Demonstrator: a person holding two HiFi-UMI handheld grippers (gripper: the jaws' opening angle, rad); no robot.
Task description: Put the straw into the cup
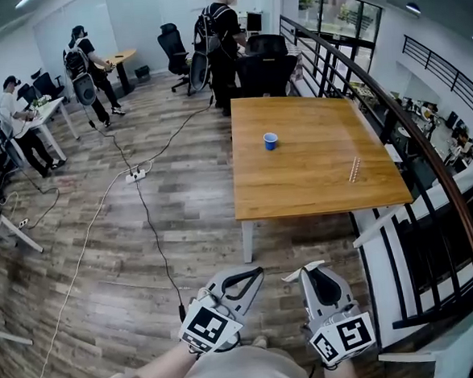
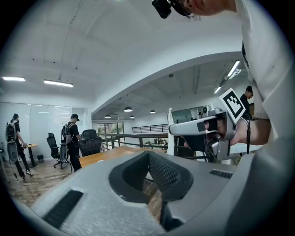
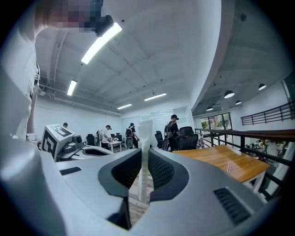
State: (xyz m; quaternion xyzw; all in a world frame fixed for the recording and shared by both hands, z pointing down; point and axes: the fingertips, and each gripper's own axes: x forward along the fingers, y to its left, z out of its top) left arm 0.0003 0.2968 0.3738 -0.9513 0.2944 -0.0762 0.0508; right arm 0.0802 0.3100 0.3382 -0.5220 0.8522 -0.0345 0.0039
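Note:
A small blue cup [image 1: 270,140] stands upright near the middle of the wooden table [image 1: 301,184], well ahead of both grippers. My right gripper [image 1: 311,268] is held low over the floor, short of the table, shut on a white paper-wrapped straw [image 3: 144,156]. The straw stands upright between the jaws, and its end pokes out at the tip [image 1: 294,275]. To its left, my left gripper [image 1: 257,270] is shut with nothing between its jaws. In the left gripper view the right gripper [image 2: 203,131] shows close on the right side.
A pale strip [image 1: 354,169] lies near the table's right edge. A dark railing [image 1: 428,154] runs along the right. Cables and a power strip [image 1: 135,174] cross the wooden floor at left. People stand at desks and office chairs [image 1: 175,55] at the back.

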